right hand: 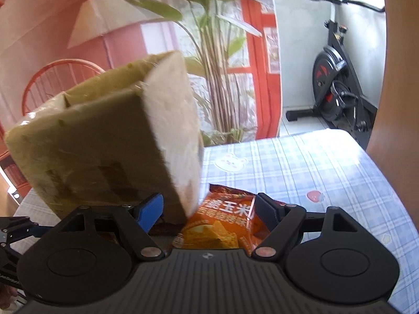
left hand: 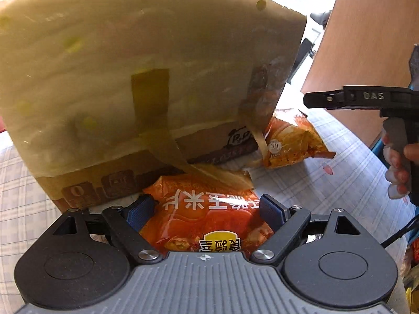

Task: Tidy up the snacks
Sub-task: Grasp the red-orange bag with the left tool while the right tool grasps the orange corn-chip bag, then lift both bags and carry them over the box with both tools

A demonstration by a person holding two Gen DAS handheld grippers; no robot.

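The left gripper (left hand: 207,209) stands open, an orange snack bag (left hand: 209,219) with Chinese lettering lying between its untouching blue pads. Just ahead is a taped cardboard box (left hand: 131,78). The right gripper (right hand: 209,209), marked "DAS", also gapes over a second orange bag (right hand: 222,225) beside the box, on the checked tablecloth (right hand: 301,172).

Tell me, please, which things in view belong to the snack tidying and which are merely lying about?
Job:
- orange snack bag between the left tool
- second orange snack bag at the right tool
- cardboard box

Lying about:
- exercise bike
- potted plant
- red chair
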